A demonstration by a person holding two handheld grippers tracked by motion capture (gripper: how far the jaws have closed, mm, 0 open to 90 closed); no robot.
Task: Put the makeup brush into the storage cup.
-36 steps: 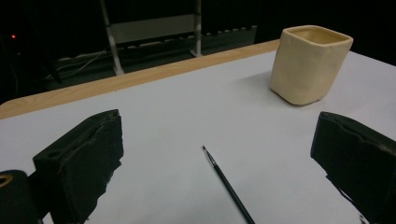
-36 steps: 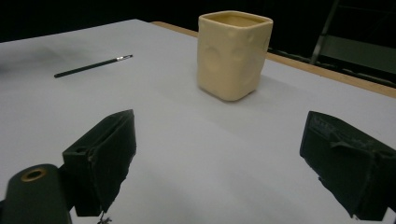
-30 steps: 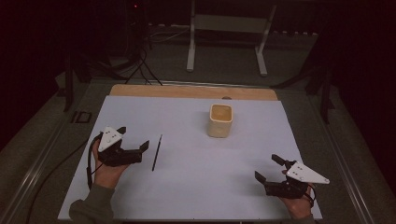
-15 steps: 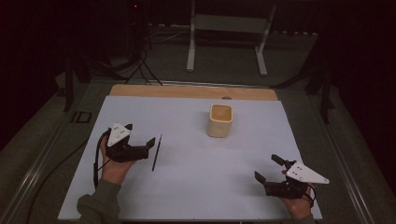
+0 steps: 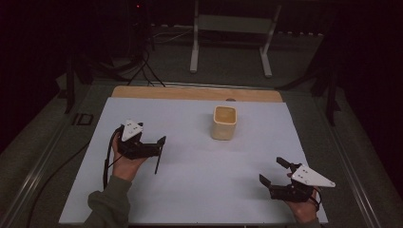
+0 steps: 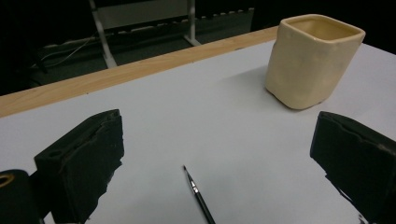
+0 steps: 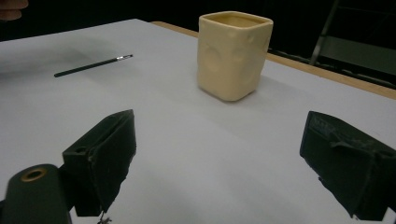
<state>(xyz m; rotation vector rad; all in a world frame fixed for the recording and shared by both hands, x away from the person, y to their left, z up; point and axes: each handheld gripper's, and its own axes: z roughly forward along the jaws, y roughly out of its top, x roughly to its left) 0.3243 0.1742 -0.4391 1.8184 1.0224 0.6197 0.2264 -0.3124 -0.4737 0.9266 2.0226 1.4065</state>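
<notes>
Lettering or brand marks cannot be made out on anything: the cream cup point(image 5: 224, 122) is plain, and the paintbrush point(image 5: 158, 159) is too thin to show print.

The left gripper point(image 5: 159, 146) sits low over the left part of the bench point(image 5: 199, 199), held in a hand whose olive sleeve comes in from the bottom edge; the wrist is turned so its grey three-cornered plate faces up and its nose points right. Its fingers point(image 6: 84, 163) stand wide open, holding nothing, and in the left gripper view the paintbrush lies on the sheet between them, tip toward the cup, untouched. In the high view the brush lies just at that gripper's nose, running toward the person.

The right gripper point(image 5: 273, 172) rests near the front right corner of the bench, held low in the right hand, its nose aimed left and away toward the cup. Its fingers point(image 7: 102, 154) are also spread wide and empty. The cup stands upright in the far middle of the bench, well apart from both grippers and from the brush.
</notes>
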